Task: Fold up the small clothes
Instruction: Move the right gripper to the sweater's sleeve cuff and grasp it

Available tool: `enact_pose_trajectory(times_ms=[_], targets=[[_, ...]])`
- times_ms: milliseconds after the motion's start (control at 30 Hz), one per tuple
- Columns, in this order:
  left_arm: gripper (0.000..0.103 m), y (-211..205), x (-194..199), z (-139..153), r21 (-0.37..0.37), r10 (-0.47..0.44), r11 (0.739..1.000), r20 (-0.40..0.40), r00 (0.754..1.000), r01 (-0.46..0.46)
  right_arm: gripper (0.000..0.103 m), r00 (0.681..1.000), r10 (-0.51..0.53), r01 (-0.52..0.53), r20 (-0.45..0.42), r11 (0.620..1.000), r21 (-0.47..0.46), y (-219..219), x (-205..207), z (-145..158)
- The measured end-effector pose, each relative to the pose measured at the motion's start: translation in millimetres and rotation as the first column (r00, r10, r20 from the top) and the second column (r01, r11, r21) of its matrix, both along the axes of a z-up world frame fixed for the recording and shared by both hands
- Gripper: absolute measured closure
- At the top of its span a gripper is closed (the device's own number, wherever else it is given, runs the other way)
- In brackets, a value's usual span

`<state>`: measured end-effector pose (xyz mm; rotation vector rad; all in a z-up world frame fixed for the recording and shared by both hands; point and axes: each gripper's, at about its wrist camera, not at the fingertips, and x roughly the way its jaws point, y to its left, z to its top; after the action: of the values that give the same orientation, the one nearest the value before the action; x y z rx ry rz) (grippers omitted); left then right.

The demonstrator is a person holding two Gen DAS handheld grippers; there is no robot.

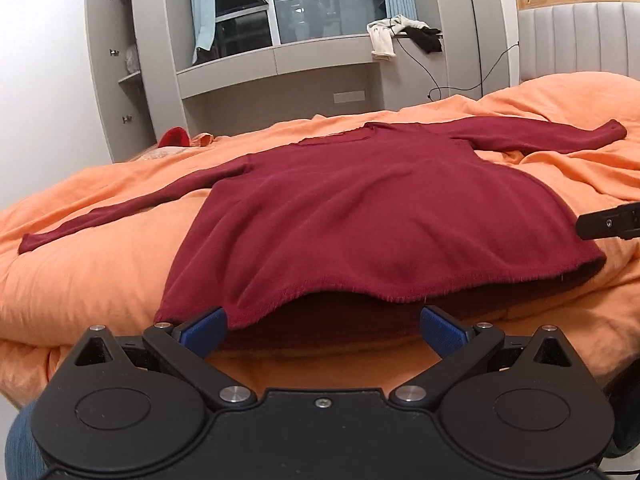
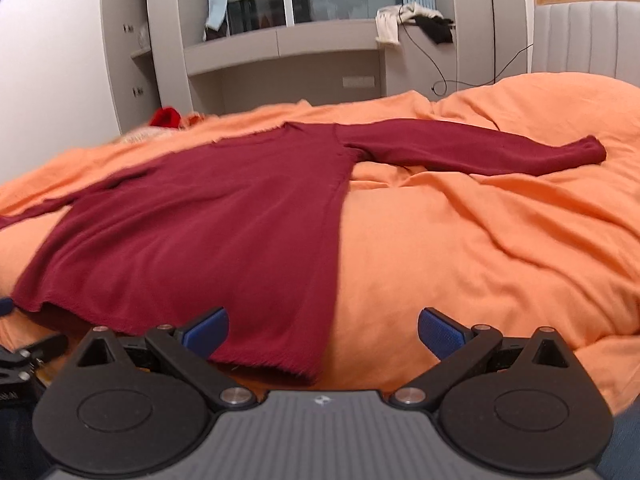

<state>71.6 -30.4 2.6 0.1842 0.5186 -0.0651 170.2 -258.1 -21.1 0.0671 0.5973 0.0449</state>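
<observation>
A dark red long-sleeved sweater (image 1: 360,216) lies flat on the orange duvet (image 1: 100,280), both sleeves spread sideways, hem toward me. My left gripper (image 1: 322,330) is open, its blue pads just short of the hem near the left corner. In the right wrist view the sweater (image 2: 208,232) fills the left half. My right gripper (image 2: 323,330) is open over the hem's right corner, holding nothing. Its black finger (image 1: 608,222) shows at the right edge of the left wrist view.
A grey wall unit with a window (image 1: 280,40) stands behind the bed. Loose white and black clothes (image 1: 400,36) and a cable hang from its ledge. A padded headboard (image 1: 580,40) is at the right. A red item (image 1: 174,138) lies at the bed's far edge.
</observation>
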Motion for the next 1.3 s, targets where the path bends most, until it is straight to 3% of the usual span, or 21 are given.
enact_pose_trajectory(times_ms=[267,433,733,900,1100,1200,1300], targets=[[0.000,-19.7,49.3,31.7,0.018,-0.002,1.000,0.051,0.999,0.001,0.000,0.999,-0.025,0.027,0.021,0.994,-0.104,-19.5,39.4,19.8],[0.001,-34.7,92.6,45.9,0.005,0.013,1.000,0.067,0.998,-0.014,0.000,0.998,-0.044,0.049,0.045,0.993,-0.107,-36.1,65.4,31.5],[0.001,-52.1,181.1,51.7,-0.026,0.051,0.998,-0.002,0.999,-0.051,0.000,0.993,-0.086,0.091,0.086,0.994,-0.059,-78.2,128.0,49.3],[0.001,-48.6,211.6,41.7,-0.046,0.065,0.997,-0.034,0.997,-0.066,0.000,0.969,-0.168,0.160,0.182,0.985,0.059,-114.8,152.2,48.6],[0.001,-37.7,231.7,28.6,-0.081,0.079,0.993,-0.064,0.995,-0.084,0.000,0.954,-0.179,0.125,0.239,0.966,0.228,-155.4,171.3,46.1],[0.001,-32.8,237.7,24.4,-0.093,0.085,0.991,-0.074,0.994,-0.092,0.000,0.956,-0.189,0.131,0.222,0.959,0.253,-170.4,184.9,41.7],[0.001,-28.9,241.9,21.5,-0.104,0.099,0.989,-0.085,0.992,-0.107,0.000,0.950,-0.223,0.175,0.219,0.960,0.217,-178.8,190.5,33.7]])
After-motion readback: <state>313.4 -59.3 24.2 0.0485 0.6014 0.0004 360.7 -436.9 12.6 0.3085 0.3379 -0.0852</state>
